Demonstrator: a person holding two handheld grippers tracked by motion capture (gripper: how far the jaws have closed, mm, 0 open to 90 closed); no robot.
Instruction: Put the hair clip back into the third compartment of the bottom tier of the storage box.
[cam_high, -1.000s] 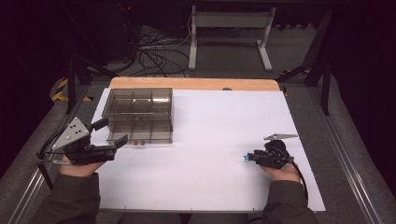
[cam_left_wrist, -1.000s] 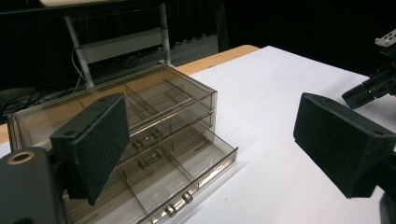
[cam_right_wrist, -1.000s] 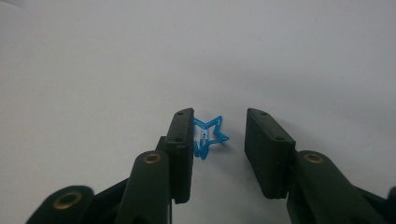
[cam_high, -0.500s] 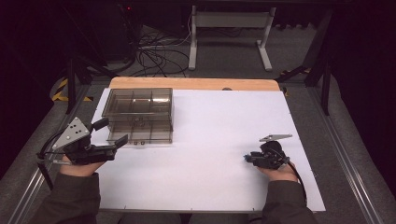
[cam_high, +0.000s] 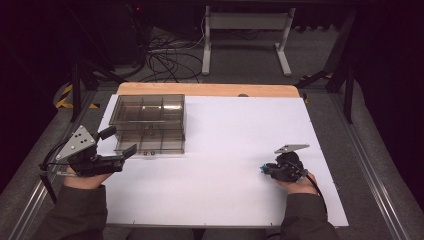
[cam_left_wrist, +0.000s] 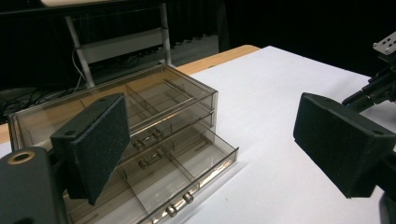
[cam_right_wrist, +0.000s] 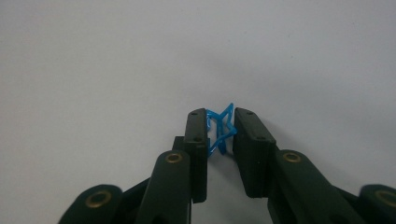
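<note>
A counter covered by a white sheet is seen from above, with a strip of bare wood along its far edge. At about ten o'clock on the sheet stands a smoky transparent plastic drawer box divided into compartments; in the left gripper view its lowest drawer is pulled partly out, and two small metal knobs show on the drawer front. The left gripper is held in a hand at about eight o'clock, just beside the near left corner of the box, with a grey three-cornered plate on top. Its two black padded jaws are spread wide apart and hold nothing, pointing toward the box front. The right gripper is held in the other hand at about four o'clock, low over the white sheet and well apart from the box. Its black jaws are nearly together, pinching a small blue star-shaped wire clip between their tips. The clip stands on edge between the jaw pads, just above the sheet. Dark sleeves cover both forearms at the near edge.
</note>
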